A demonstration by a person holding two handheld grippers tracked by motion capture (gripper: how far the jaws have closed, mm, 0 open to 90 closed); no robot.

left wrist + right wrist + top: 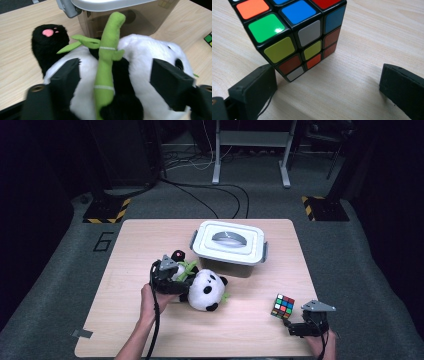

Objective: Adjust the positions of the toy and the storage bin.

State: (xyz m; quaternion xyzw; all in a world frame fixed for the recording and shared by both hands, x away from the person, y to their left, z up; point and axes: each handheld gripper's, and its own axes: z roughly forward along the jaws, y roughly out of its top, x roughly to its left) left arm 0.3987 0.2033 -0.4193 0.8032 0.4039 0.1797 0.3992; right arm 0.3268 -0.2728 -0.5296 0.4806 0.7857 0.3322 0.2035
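Panda plush [204,290] lies on its back near the middle of the wooden surface [125,270], just in front of the lidded plastic box [229,247], and the left claw [167,281] is right on top of it. From the left gripper view, the jaws stand spread wide, one on each side of the toy's white-and-black belly, with the green bamboo stalk [106,62] running up between them. Whether the pads actually press into the fur is hard to say; they sit against the pile rather than squeezing it, so I read that claw as open around the toy. One black paw with a pink pad [48,41] sticks out beside the box's corner.

Over at the near right corner, the right claw [305,322] rests low on the surface, jaws also parted, with the Rubik's cube [283,306] just ahead of them. In the right gripper view the cube's lower corner sits close by one jaw, apart from the other, gripped by neither.

The toy's lower body is cut off under the left claw, and the cube's top runs out of the right gripper view.
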